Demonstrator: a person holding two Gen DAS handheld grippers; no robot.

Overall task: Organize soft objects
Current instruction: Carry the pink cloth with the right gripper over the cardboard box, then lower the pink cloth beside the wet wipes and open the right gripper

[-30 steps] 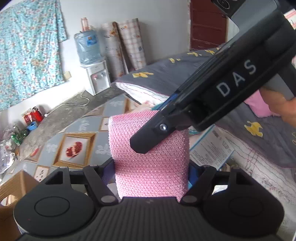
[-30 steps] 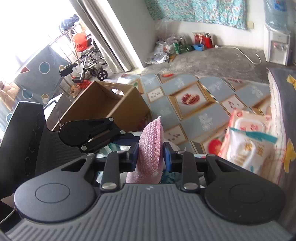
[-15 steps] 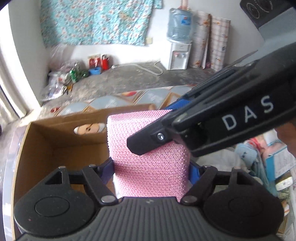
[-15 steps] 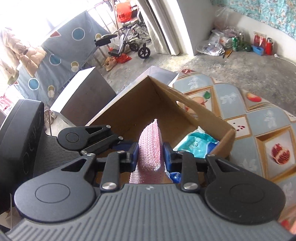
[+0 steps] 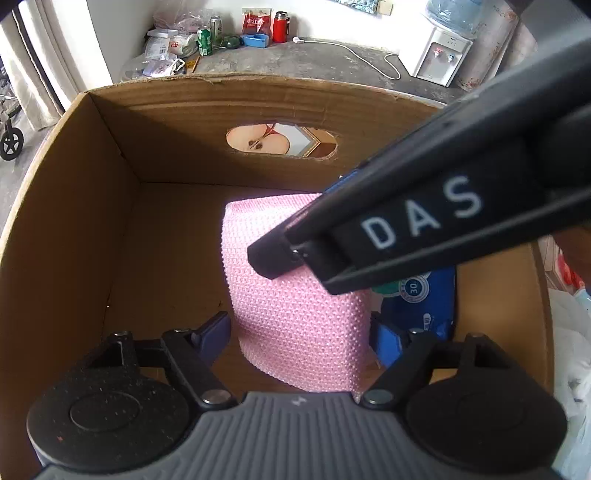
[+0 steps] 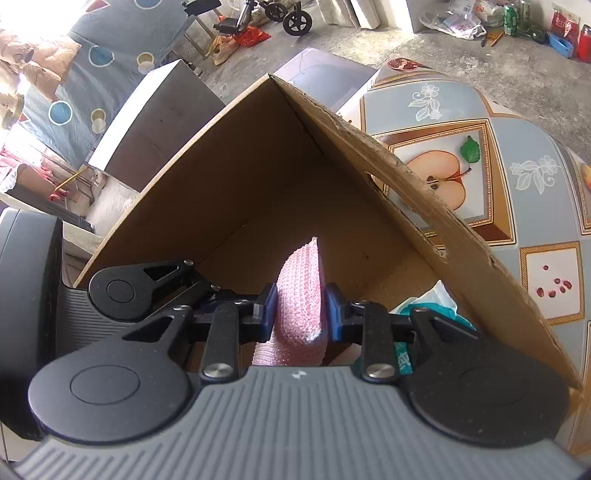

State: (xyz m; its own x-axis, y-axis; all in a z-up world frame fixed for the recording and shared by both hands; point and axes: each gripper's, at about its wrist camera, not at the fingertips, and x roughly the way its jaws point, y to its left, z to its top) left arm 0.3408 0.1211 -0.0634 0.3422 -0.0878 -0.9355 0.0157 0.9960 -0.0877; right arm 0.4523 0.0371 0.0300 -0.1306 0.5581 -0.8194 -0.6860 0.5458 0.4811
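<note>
**Pink cloth over open box: right clamped, left let go**

Inside cardboard box (image 5: pixel 110 206), top open, both units pointing down into it.

Pink knitted cloth (image 5: pixel 295 302) hanging edge-up above the box floor, near the middle, clear of all four walls. Whether its lower edge reaches the floor: cannot tell.

Right gripper (image 6: pixel 301 314): clenched on the pink knitted cloth, both blue pads pressed flat on the fabric, narrow gap, cloth standing up between them as a thin ridge.

Left gripper (image 5: pixel 297 326): released, set wide, just been opening. Cloth between the fingers (image 5: pixel 216 330) but not squeezed. Clear gap at the left pad; right pad just beside the cloth edge, contact unclear.

Seen from the left wrist only:
- broad face of the cloth, knit texture clear
- right unit's black finger (image 5: pixel 406 229) marked DAS crossing from upper right, tip on the cloth's top part
- blue pack (image 5: pixel 424 306) on the box floor, right of the cloth, partly hidden
- oval handle cut-out (image 5: pixel 280 142) in the far wall
- water dispenser (image 5: pixel 439 55) and cans (image 5: pixel 207 35) along the room wall beyond

Seen from the right wrist only:
- cloth edge-on
- fruit-print floor mat (image 6: pixel 443 177) just outside the box's right wall
- teal pack (image 6: pixel 436 299) in the box, right of the fingers
- left unit's black linkage at lower left, just beside the cloth
</note>
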